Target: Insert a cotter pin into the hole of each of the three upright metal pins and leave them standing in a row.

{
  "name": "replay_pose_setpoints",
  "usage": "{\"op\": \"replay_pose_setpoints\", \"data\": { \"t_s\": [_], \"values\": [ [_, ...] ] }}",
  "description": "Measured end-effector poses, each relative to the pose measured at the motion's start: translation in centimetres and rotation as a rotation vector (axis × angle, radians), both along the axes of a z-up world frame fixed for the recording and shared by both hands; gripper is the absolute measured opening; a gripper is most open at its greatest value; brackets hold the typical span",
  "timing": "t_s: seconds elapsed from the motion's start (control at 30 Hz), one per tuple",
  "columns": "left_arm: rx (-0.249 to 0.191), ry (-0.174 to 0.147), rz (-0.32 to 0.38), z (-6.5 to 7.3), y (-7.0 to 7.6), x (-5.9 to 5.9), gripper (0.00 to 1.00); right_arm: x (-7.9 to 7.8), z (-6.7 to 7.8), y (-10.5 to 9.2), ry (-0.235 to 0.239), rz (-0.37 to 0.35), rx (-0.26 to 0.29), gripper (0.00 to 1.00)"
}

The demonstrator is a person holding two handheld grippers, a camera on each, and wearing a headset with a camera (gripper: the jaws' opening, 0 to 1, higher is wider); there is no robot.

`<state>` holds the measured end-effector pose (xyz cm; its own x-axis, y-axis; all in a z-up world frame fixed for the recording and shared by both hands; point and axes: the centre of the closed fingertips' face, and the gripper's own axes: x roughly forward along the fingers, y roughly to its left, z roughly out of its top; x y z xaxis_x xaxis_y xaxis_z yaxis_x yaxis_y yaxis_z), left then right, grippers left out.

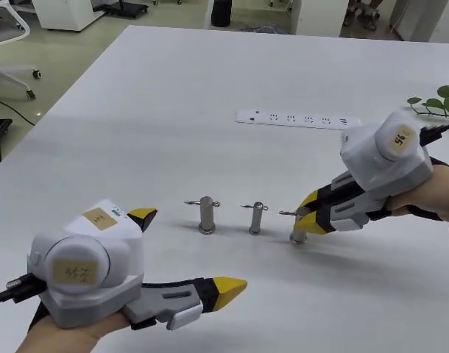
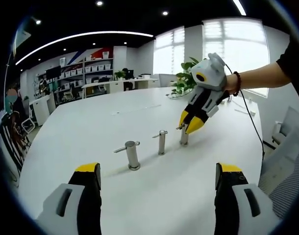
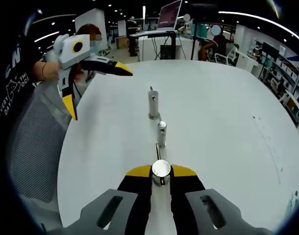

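Note:
Three upright metal pins stand in a row on the white table [image 1: 173, 110]. The left pin [image 1: 207, 215] and the middle pin [image 1: 256, 219] each carry a cotter pin [image 1: 202, 202] through the top. My right gripper [image 1: 310, 214] comes in from the right and is shut on the top of the third pin [image 1: 298, 236], whose cotter pin [image 1: 286, 213] sticks out to the left. In the right gripper view the yellow jaws hug that pin's head [image 3: 161, 169]. My left gripper [image 1: 185, 251] hovers open in front of the row, holding nothing.
A white power strip [image 1: 294, 118] lies behind the row. A green plant [image 1: 438, 103] sits at the far right edge. The table's left edge runs diagonally, with a chair [image 1: 7, 44] and floor beyond it.

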<state>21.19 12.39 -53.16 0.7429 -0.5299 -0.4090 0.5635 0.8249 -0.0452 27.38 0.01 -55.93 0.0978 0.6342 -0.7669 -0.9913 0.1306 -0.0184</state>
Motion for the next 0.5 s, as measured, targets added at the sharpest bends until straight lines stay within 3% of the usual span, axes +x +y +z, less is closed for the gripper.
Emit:
{"op": "replay_pose_setpoints", "data": {
  "t_s": [0.5],
  "values": [
    [0.002, 0.000, -0.005, -0.2, 0.0, -0.1, 0.96, 1.3, -0.5, -1.6, -0.001, -0.004, -0.036, 0.08]
  ]
}}
